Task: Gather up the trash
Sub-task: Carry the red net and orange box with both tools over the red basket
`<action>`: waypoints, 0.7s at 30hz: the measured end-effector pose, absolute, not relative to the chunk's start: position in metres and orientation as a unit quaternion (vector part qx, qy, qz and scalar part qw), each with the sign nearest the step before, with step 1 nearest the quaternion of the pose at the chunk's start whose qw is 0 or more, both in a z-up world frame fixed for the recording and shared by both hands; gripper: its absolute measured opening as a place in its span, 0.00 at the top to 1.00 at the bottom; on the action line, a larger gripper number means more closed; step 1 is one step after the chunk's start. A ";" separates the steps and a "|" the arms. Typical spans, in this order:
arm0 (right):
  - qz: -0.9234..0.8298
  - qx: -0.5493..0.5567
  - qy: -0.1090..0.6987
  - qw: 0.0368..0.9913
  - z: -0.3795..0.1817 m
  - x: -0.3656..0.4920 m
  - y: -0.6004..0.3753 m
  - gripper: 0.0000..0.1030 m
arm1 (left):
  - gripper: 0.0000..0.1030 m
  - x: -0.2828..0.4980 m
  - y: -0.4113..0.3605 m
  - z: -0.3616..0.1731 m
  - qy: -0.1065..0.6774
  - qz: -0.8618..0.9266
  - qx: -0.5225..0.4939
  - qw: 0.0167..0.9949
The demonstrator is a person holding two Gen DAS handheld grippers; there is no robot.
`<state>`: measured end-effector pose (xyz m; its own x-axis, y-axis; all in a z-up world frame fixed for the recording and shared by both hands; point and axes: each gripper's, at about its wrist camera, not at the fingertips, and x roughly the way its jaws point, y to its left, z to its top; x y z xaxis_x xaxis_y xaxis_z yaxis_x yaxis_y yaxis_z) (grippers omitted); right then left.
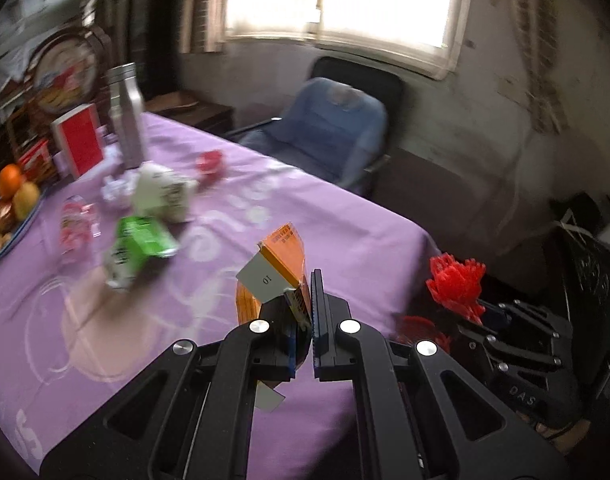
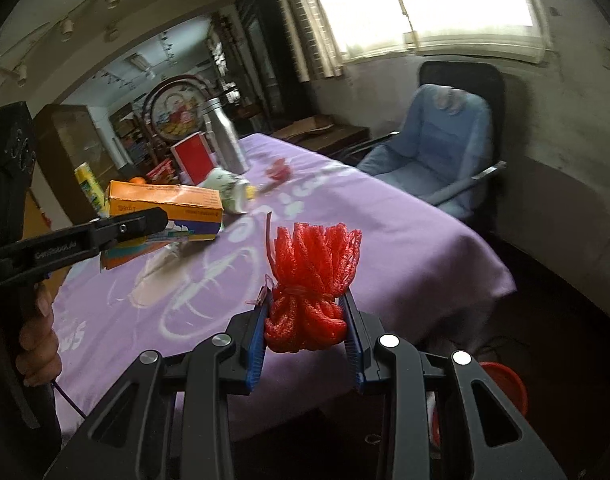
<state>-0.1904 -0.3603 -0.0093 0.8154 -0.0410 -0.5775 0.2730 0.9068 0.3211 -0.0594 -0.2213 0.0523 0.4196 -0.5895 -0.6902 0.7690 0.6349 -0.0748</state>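
My left gripper (image 1: 305, 312) is shut on an orange cardboard box (image 1: 279, 258) and holds it above the purple tablecloth (image 1: 233, 216); the box also shows in the right wrist view (image 2: 165, 204). My right gripper (image 2: 307, 320) is shut on a red foam fruit net (image 2: 313, 272), held off the table's near right corner; the net also shows in the left wrist view (image 1: 459, 280). A red bin (image 2: 503, 384) sits on the floor below the right gripper. Loose trash lies on the table: a green carton (image 1: 139, 246), a white carton (image 1: 163, 192), crumpled paper (image 1: 117, 190), a red wrapper (image 1: 211, 162).
A steel bottle (image 1: 125, 116), a red box (image 1: 79, 140) and a fruit plate (image 1: 9, 216) stand at the table's far left. A blue-covered chair (image 1: 325, 128) stands behind the table under the window. Dark floor lies to the right.
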 end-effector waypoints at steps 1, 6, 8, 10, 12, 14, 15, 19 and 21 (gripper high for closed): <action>-0.090 0.202 0.292 0.931 -0.012 -0.197 -0.365 0.67 | 0.94 -0.066 -0.228 0.051 0.350 -0.417 0.135 0.828; -0.133 0.223 0.304 0.916 -0.037 -0.235 -0.399 0.67 | 0.94 -0.103 -0.268 0.035 0.352 -0.461 0.168 0.797; -0.151 0.235 0.312 0.908 -0.050 -0.248 -0.412 0.67 | 0.94 -0.121 -0.287 0.026 0.354 -0.482 0.184 0.780; -0.173 0.254 0.325 0.894 -0.069 -0.263 -0.432 0.67 | 0.94 -0.137 -0.306 0.017 0.357 -0.500 0.204 0.762; -0.196 0.276 0.340 0.877 -0.092 -0.277 -0.452 0.67 | 0.94 -0.162 -0.331 0.003 0.355 -0.522 0.235 0.739; -0.217 0.302 0.352 0.859 -0.115 -0.292 -0.473 0.67 | 0.94 -0.184 -0.354 -0.013 0.358 -0.541 0.261 0.715; -0.223 0.313 0.355 0.852 -0.124 -0.297 -0.480 0.67 | 0.94 -0.191 -0.363 -0.022 0.362 -0.547 0.268 0.705; -0.250 0.345 0.372 0.825 -0.165 -0.316 -0.506 0.67 | 0.94 -0.209 -0.398 -0.060 0.399 -0.563 0.284 0.665; -0.259 0.360 0.381 0.811 -0.187 -0.322 -0.517 0.67 | 0.94 -0.215 -0.416 -0.083 0.415 -0.566 0.294 0.649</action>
